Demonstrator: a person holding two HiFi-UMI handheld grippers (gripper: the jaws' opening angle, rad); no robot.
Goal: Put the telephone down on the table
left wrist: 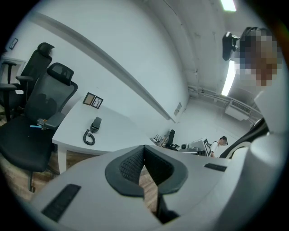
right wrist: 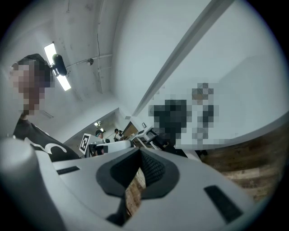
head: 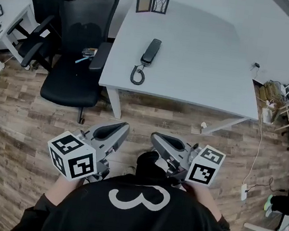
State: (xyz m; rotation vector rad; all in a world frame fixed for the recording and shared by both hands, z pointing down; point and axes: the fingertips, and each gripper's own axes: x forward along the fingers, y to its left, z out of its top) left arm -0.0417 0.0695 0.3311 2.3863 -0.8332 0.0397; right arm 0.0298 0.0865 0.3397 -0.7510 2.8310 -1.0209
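On table (head: 205, 62): phone (head: 151, 52) lies flat on the left half, lengthwise toward the far edge. Its cord (head: 137, 75) curls back toward the near edge.
Left claw: left gripper (head: 123, 128) is clenched, tips touching, with only floor showing behind the pads (left wrist: 131, 164). It is held low by the person's body, well apart from the table.
Right claw: right gripper (head: 156, 137) is also clenched and empty, just beside the left one.
Between claws and phone: a strip of floor (head: 27, 117), then the table's near edge.
Left of table: two black chairs. The near chair (head: 83, 39) has one armrest right at the table's end and small clutter (head: 87, 52) on it, too small to identify. The far chair (head: 42, 7) stands behind it.
Far edge: two small frames (head: 152, 4) stand upright side by side.
Right of table: a white cable (head: 257, 149) runs across the floor to a plug block (head: 243, 192). There is a heap of stick-like stuff (head: 273, 93); I can't tell what.
Materials: the table is smooth matte white with rounded corners and a slanted white leg (head: 113, 101). The phone is a black slim bar and the cord a tight coil. The chairs have mesh backs and padded seats. The floor is brown wood plank with visible grain. The pads are dark with fine ribbing, set in pale grey shells.
Cubes: one cube (head: 72, 155) sits on the left gripper and another (head: 205, 166) on the right.
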